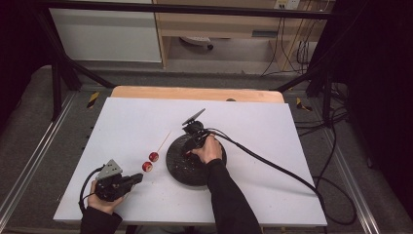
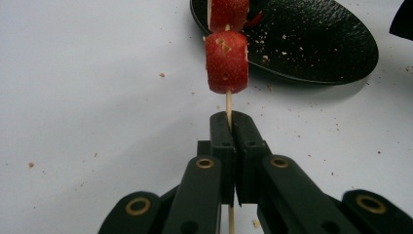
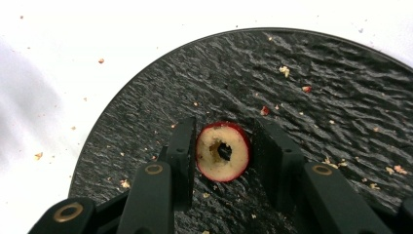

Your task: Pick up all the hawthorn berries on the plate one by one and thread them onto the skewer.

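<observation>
Fruit slice (image 3: 223,151) betw right claw (image 3: 223,161) jaws, on plate (image 3: 341,97).

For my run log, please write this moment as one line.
left gripper: shut on skewer | fruit pieces on skewer: two | right gripper: open around cored fruit piece on black plate

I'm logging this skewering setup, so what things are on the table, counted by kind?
Red fruit pieces on the skewer: 2
Red fruit piece on the plate: 1
Wooden skewer: 1
Black plate: 1
Total: 5
</observation>
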{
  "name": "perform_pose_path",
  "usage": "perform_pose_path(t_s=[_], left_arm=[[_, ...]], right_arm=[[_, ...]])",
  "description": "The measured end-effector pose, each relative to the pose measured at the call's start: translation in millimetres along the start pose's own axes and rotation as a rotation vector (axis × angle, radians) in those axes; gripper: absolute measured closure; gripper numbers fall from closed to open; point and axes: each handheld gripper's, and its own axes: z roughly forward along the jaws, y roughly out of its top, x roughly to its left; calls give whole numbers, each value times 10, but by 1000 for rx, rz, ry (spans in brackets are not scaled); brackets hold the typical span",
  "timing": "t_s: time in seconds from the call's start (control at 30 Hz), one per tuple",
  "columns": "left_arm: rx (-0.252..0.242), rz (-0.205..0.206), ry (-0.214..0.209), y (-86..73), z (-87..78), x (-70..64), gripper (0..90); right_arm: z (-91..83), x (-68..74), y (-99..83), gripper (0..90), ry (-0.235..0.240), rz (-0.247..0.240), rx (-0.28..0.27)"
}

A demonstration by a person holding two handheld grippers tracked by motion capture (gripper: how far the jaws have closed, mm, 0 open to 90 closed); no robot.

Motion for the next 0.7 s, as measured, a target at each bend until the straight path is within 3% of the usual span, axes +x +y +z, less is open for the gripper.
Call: perform_pose_path(t_s=[0.5,0.7], left_arm=[[-9,5,1,8,-5,-23,882],[-10,9,-2,14,-2,-43,882]], right_arm=[[-319,111,-44,631,10,-27,-84],[-406,141,-170,631,55,-9,-141]])
